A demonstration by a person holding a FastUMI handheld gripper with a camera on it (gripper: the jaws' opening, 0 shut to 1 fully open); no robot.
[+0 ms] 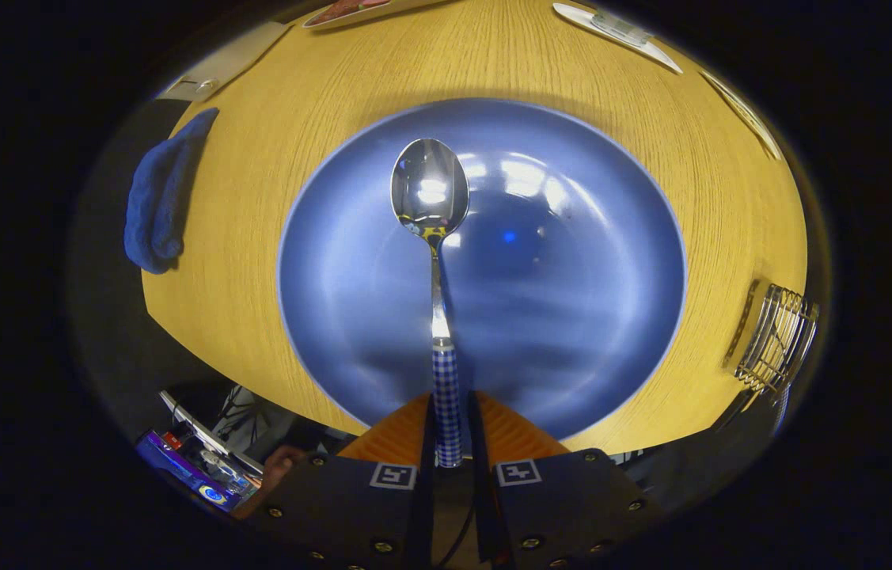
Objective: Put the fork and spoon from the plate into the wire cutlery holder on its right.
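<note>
Tongs (448, 431) clenched on checked handle of polished steel spoon (430, 190), bowl out over glossy blue plate (588, 332). Judged light, stiff, slippery; handle grip suits it.

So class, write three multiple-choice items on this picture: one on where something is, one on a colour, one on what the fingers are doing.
1. Where is the wire cutlery holder?
A. on the plate
B. near the table's edge, right of the plate
C. under the cloth

2. What colour is the plate?
A. blue
B. white
C. red

3. What are the gripper's fingers doing?
A. spread wide with nothing between them
B. shut on the cloth
C. shut on the spoon's checked handle

Answers: B, the holder stands beyond the plate's right rim; A, the plate's bare surface is blue; C, both fingers press the handle and the bowl sticks out over the plate.
</note>
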